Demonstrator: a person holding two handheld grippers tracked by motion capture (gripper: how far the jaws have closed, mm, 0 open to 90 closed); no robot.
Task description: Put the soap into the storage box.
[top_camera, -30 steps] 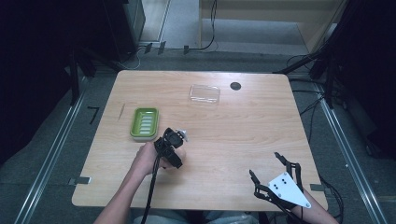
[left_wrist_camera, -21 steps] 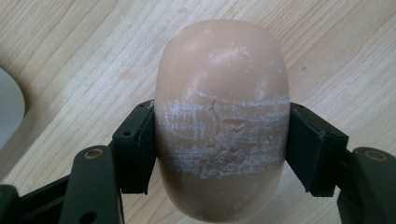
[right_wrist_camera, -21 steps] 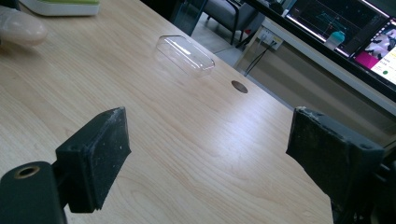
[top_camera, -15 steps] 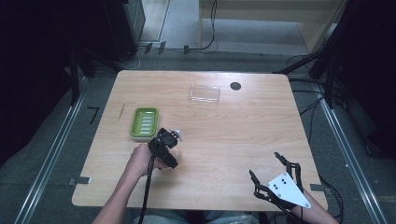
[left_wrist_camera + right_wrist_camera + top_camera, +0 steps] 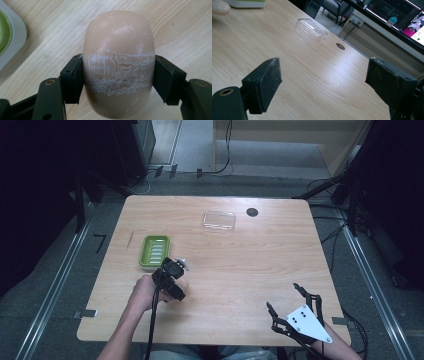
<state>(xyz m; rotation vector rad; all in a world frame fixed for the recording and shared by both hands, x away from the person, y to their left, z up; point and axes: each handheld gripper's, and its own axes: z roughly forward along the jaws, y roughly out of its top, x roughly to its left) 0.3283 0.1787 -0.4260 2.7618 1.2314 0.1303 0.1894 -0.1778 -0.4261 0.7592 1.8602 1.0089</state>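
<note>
Where the high view looks down, the left gripper [image 5: 172, 275] is seen just beside the green soap dish [image 5: 154, 252], the right gripper [image 5: 290, 302] well apart from it. Seen in the left gripper view, a beige soap bar [image 5: 118, 62] is clamped between the jaws, near the dish. Across the right gripper view, the jaws are held wide apart and empty, a clear lid [image 5: 311, 28] far from the dish

My left hand [image 5: 145, 292] comes in from the bottom edge, forearm angled up and right, holding the left gripper [image 5: 172, 270] over the left-centre of the table. Its jaws are clamped on both flanks of a tan rounded bar [image 5: 118, 62], pads pressed flat against it. My right gripper [image 5: 285, 300] sits low at the near right corner, grey plate on top, jaws spread wide, nothing between them. Right wrist barely shows at the frame's edge.
</note>
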